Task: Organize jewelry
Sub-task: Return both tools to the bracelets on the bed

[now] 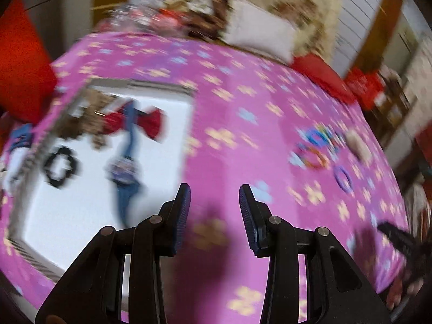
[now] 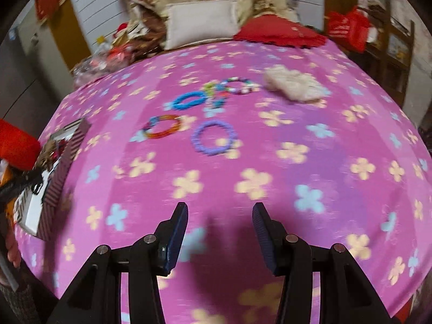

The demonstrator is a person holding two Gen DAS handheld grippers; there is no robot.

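A striped box with a white floor [image 1: 81, 216] lies at the left on the pink flowered cloth [image 1: 243, 140]. It holds a red bow [image 1: 151, 121], a blue watch [image 1: 125, 172], a black ring-shaped band [image 1: 60, 167] and a brown piece [image 1: 91, 118]. Several bead bracelets lie on the cloth: purple [image 2: 213, 137], blue [image 2: 190, 100], orange multicolour [image 2: 162, 127], and mixed ones [image 2: 237, 85]. My left gripper [image 1: 214, 197] is open and empty just right of the box. My right gripper [image 2: 220, 216] is open and empty, well short of the bracelets. The box shows at the left in the right wrist view [image 2: 54, 178].
A beige fluffy piece [image 2: 294, 83] lies right of the bracelets. A white pillow [image 2: 201, 20] and red cushion [image 2: 280, 33] sit at the far edge, with clutter at the far left [image 2: 108, 54]. The right gripper shows at the lower right of the left wrist view [image 1: 399, 240].
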